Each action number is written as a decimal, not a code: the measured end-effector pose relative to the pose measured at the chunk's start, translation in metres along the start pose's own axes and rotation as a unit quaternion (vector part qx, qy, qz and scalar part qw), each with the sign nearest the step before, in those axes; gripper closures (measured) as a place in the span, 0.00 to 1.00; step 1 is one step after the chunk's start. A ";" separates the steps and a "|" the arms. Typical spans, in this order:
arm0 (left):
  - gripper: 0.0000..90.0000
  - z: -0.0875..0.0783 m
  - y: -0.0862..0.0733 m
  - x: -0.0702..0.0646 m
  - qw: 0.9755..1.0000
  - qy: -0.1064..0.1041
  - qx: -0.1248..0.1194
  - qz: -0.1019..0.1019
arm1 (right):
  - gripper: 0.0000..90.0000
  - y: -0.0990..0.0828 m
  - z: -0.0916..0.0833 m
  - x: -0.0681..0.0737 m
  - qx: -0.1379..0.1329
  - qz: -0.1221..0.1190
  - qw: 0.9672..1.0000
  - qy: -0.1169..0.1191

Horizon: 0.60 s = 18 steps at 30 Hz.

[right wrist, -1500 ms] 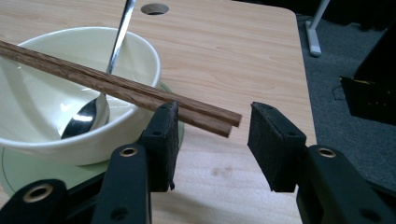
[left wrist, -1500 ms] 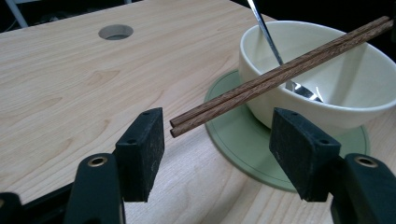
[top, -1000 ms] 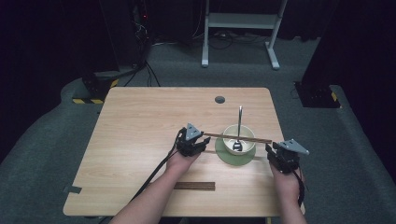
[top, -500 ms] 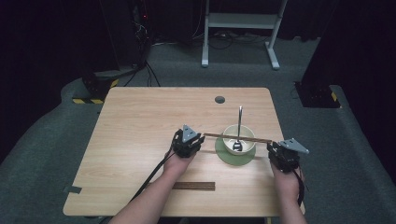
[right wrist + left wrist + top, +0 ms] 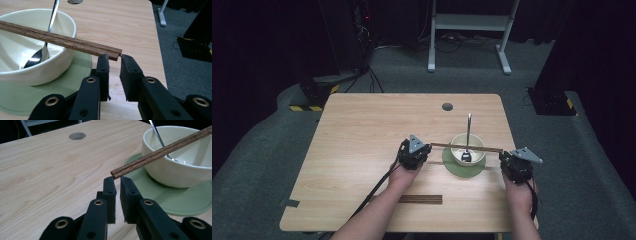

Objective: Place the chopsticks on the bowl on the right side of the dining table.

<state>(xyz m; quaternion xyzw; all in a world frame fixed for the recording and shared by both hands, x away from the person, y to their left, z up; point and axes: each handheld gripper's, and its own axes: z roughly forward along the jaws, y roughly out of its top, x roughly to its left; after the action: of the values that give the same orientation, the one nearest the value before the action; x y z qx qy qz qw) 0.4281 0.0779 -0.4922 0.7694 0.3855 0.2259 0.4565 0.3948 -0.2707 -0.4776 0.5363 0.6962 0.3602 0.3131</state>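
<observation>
Item: pair of wooden chopsticks [image 5: 467, 147], laid level across the rim of a cream bowl [image 5: 175, 177]; both ends overhang the bowl and point toward a gripper at either side

Setting: the bowl stands on a green saucer [image 5: 175, 205] at the right-hand part of a pale wooden table [image 5: 377, 130]; a metal spoon [image 5: 50, 17] leans inside the bowl, handle up. A second dark wooden strip [image 5: 421, 199], apparently another pair, lies flat near the front edge, well apart from both grippers

Left gripper [image 5: 117, 178]: the jaws have just been closing and now stand almost together, a thin slit between the pads; the near end of the chopsticks sits right at the tips and appears nipped there

Right gripper [image 5: 115, 57]: the jaws have likewise just been closing; a narrow gap is left, and the far end of the chopsticks lies in it at the very tips, the right pad touching the end face. The hold looks slight

Reading: the change is the pinch at both ends. The sticks rest on the rim, not yet raised. Judged next step: a level, even lift by both hands, since either shallow hold could slip and tip the sticks into the bowl
</observation>
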 end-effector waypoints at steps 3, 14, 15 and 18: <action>0.94 0.000 0.000 -0.001 1.000 0.002 0.003 0.001 | 0.86 0.000 0.001 0.000 0.000 0.000 1.000 0.000; 0.93 0.000 0.001 -0.002 1.000 0.002 0.002 -0.001 | 0.86 0.002 0.001 -0.002 0.004 0.000 1.000 -0.004; 0.93 0.000 0.001 -0.002 1.000 0.002 0.003 -0.001 | 0.86 0.002 0.002 -0.002 0.005 -0.001 1.000 -0.004; 0.93 0.000 0.001 -0.002 1.000 0.003 0.003 -0.001 | 0.86 0.002 0.002 -0.003 0.006 0.000 1.000 -0.005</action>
<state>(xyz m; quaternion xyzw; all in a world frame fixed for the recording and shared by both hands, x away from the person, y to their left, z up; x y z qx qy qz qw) 0.4274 0.0756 -0.4918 0.7697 0.3887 0.2261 0.4532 0.3983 -0.2733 -0.4772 0.5399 0.6970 0.3533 0.3129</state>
